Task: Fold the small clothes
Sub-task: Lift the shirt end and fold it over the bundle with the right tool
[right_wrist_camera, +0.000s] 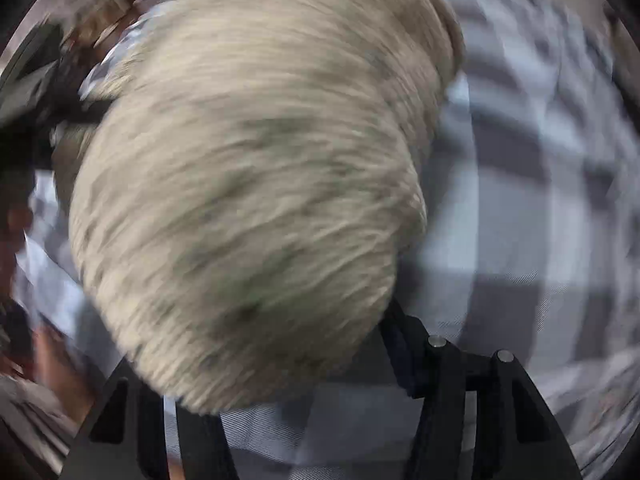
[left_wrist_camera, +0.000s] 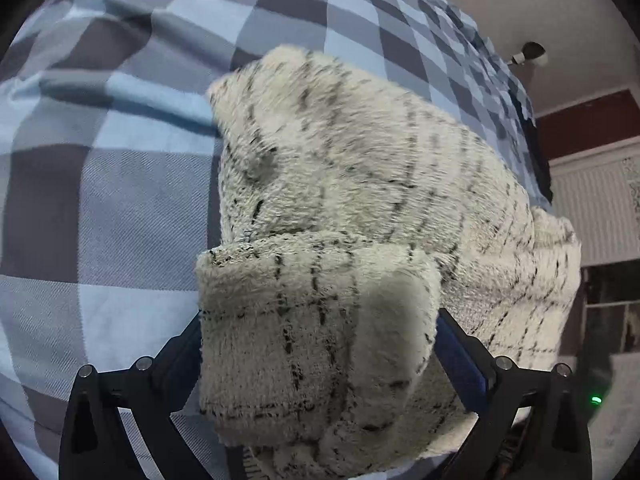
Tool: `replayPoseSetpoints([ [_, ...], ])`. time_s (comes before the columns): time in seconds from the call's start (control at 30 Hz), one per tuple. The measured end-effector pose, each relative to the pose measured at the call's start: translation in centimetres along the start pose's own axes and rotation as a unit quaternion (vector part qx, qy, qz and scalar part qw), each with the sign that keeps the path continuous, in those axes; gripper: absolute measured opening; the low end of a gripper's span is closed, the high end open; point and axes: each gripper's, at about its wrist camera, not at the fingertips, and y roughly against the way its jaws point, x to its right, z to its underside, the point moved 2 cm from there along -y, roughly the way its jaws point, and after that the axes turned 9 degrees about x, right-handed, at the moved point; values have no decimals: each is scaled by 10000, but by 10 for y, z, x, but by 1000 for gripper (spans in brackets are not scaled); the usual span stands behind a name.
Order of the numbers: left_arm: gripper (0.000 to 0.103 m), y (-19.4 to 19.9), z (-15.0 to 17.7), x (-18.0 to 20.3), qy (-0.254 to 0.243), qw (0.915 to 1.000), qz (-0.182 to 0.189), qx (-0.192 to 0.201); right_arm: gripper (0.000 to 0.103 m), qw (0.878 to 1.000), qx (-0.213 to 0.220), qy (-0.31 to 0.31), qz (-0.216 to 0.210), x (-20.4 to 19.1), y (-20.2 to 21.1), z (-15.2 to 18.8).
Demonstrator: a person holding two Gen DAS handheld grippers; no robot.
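A fluffy cream garment (left_wrist_camera: pixel 360 168) with thin dark grid lines lies bunched on a blue and grey checked bed cover (left_wrist_camera: pixel 100 200). My left gripper (left_wrist_camera: pixel 320 328) is shut on a thick folded edge of it, and the fold fills the gap between both black fingers (left_wrist_camera: pixel 460 344). In the blurred right wrist view the same garment (right_wrist_camera: pixel 248 168) fills the middle and covers the left finger. My right gripper (right_wrist_camera: pixel 260 344) points steeply down at it, with the right finger (right_wrist_camera: pixel 400 344) against the garment's edge. Blur hides whether the pads press on it.
The checked cover (right_wrist_camera: pixel 520 240) spreads out on all sides of the garment. The bed's right edge drops to a dark floor area with a green light (left_wrist_camera: pixel 596 401). A white ribbed panel (left_wrist_camera: pixel 592 216) stands beyond. Blurred clutter (right_wrist_camera: pixel 48 80) lies at the left.
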Motion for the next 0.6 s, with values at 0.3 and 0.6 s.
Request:
replayPoseSetpoints([
  [0.3, 103, 32, -8, 13, -203, 9972, -682, 237, 68, 9923, 1212, -17, -272, 11, 122, -13],
  [0.6, 103, 69, 14, 92, -1669, 9781, -781, 973, 78, 9946, 895, -384, -355, 18, 67, -65],
])
